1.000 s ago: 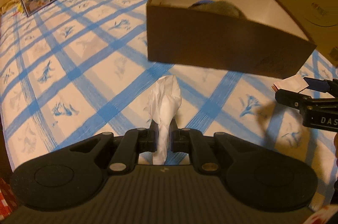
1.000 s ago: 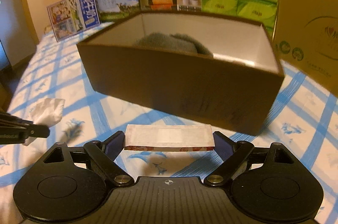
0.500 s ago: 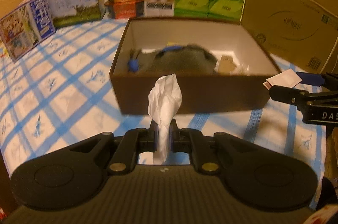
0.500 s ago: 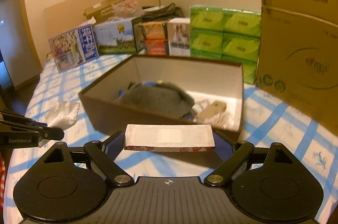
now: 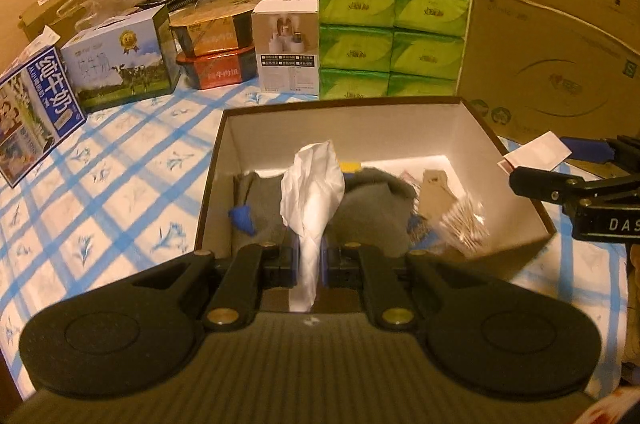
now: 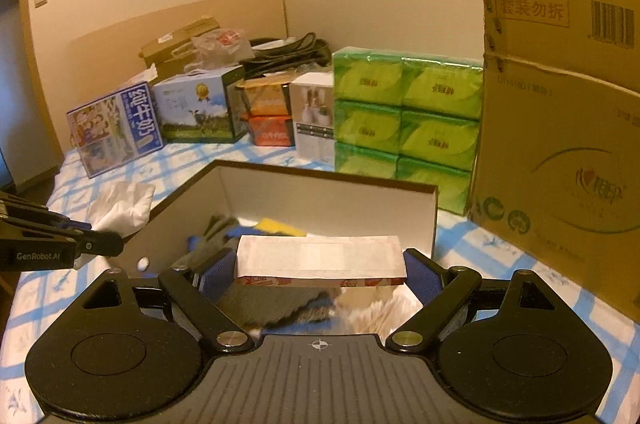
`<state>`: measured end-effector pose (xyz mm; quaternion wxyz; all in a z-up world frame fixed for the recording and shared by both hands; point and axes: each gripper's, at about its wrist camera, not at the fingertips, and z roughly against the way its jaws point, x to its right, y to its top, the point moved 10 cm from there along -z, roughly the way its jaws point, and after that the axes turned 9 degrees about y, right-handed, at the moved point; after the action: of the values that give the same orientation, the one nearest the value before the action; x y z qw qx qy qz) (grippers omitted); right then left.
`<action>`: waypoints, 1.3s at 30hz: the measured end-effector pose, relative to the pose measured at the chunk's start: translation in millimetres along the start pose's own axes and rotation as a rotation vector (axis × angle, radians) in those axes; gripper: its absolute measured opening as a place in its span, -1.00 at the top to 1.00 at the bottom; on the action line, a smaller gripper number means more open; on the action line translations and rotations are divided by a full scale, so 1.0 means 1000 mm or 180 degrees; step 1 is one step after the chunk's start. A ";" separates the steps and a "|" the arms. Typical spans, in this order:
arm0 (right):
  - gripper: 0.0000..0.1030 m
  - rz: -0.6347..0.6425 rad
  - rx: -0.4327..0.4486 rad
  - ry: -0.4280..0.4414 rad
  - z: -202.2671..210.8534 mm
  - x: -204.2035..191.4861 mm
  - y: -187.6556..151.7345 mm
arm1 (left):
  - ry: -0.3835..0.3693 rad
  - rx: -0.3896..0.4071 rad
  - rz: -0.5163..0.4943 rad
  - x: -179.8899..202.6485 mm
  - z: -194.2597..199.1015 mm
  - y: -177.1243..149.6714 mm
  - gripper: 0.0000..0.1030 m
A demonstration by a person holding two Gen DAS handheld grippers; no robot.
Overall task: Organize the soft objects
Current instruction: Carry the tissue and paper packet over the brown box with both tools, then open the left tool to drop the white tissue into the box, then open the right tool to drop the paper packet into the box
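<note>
- Brown cardboard walls of an open box (image 5: 516,160) sit on a blue-checked cloth (image 5: 120,160), its white interior partly filled with a grey garment (image 5: 368,208) and a crinkly packet (image 5: 460,220).
- Room is free over the box's far half; green tissue packs (image 6: 404,112) and a tall carton (image 6: 560,128) crowd the far and right sides.
- The left gripper (image 5: 310,256), jaws nearly closed, pinches a white tissue (image 5: 314,184) that stands up between the fingers above the near wall.
- The right gripper (image 6: 320,264), jaws spread wide, clamps a flat white packet (image 6: 320,256) by its ends over the near edge.
</note>
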<state>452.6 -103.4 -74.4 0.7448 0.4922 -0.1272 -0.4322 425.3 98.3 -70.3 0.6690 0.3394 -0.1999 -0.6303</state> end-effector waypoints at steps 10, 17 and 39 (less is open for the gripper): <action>-0.71 -0.0026 -0.0068 -0.0082 -0.051 0.034 0.023 | 0.0076 -0.0044 -0.0097 0.000 -0.055 0.035 0.75; -0.71 -0.0068 -0.0084 -0.0095 -0.081 0.044 0.031 | 0.0103 -0.0051 -0.0014 -0.006 -0.087 0.050 0.28; -0.85 -0.0132 0.0005 -0.0135 -0.084 0.036 0.042 | -0.0056 0.0150 0.0262 -0.016 -0.061 0.047 -0.37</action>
<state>546.8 -73.0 -88.2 0.7324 0.4861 -0.1331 -0.4578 498.9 125.0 -77.1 0.6844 0.3409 -0.2344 -0.6003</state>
